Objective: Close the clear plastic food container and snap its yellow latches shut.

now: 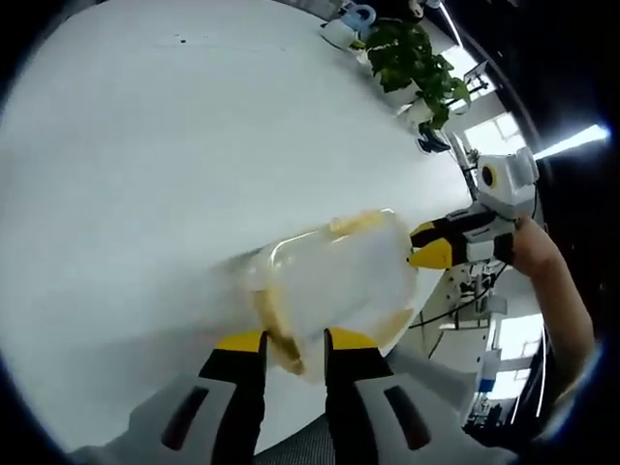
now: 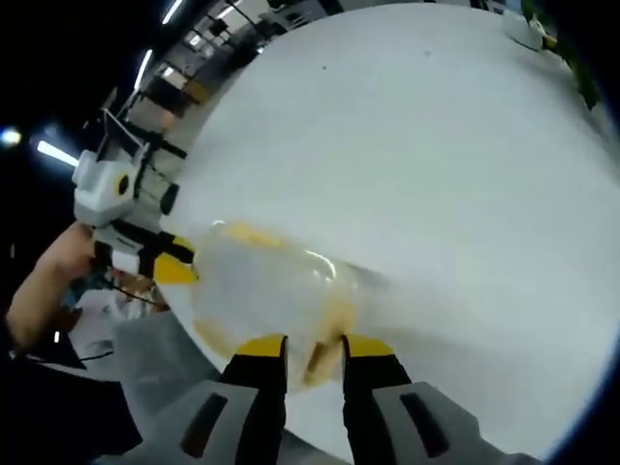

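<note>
You've got a round white desk [image 1: 145, 145], plain matte top. The clear container [image 1: 334, 286] with yellow latches lies on it near your edge, blurred, so you can't tell how the lid sits. At the far edge stands a leafy green plant [image 1: 412, 58] in a white pot, with a small white and blue item [image 1: 347, 24] just beside it, too small to name.

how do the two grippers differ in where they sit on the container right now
The left gripper straddles one yellow-edged end of the clear container, jaws apart around a latch. The right gripper straddles the opposite end and in the left gripper view shows from its side. Both have yellow-tipped black jaws and work over the white table.
</note>
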Motion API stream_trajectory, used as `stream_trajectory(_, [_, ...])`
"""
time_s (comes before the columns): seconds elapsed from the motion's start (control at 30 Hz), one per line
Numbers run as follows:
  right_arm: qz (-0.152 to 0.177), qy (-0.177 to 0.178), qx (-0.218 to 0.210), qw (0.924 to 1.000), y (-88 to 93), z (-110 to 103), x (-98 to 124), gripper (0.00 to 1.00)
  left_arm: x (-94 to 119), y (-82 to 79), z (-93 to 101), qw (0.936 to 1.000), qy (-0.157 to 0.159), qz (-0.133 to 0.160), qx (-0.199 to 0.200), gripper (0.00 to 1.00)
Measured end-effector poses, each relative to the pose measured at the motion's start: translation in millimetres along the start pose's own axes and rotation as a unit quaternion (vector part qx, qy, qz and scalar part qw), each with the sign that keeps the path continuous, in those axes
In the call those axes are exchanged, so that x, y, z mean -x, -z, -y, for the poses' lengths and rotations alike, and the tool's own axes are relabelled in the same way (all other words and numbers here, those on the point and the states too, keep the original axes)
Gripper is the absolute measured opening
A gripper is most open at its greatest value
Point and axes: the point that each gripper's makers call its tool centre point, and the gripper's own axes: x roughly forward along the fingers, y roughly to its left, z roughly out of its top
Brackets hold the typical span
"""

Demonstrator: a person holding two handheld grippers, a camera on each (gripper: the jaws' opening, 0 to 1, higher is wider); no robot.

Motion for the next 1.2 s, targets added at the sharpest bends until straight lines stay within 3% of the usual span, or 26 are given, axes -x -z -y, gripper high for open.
stream_trajectory(0.33, [-0.016,0.005,0.010,0.9998,0.0,-0.1,-0.7,0.17,-1.3,0.1,1.1,1.0000,0.005,0.005,0.005,0.19])
stream_trajectory(0.37, [-0.031,0.006,-0.013,0.9994,8.5,-1.8,1.3,0.15,-1.6,0.1,1.1,1.0000,0.005,0.005,0.006,0.18])
stream_trajectory(0.4, [-0.034,-0.003,0.004,0.9994,9.2,-2.5,-1.0,0.15,-3.2,1.1,-1.2,0.9999,0.005,0.005,0.015,0.18])
stream_trajectory(0.7, [-0.034,0.009,0.001,0.9994,3.6,-1.4,-4.0,0.16,-3.0,1.5,0.0,0.9998,0.011,-0.001,0.018,0.19])
stream_trajectory(1.1, [-0.009,0.011,-0.004,0.9999,-1.8,0.3,-2.0,0.17,-0.3,-0.2,-0.4,0.9998,0.004,0.017,0.012,0.20])
stream_trajectory(1.2, [0.001,0.008,-0.006,0.9999,-0.5,-0.8,-0.3,0.17,-0.8,-1.0,-2.2,0.9993,0.006,0.023,0.029,0.22])
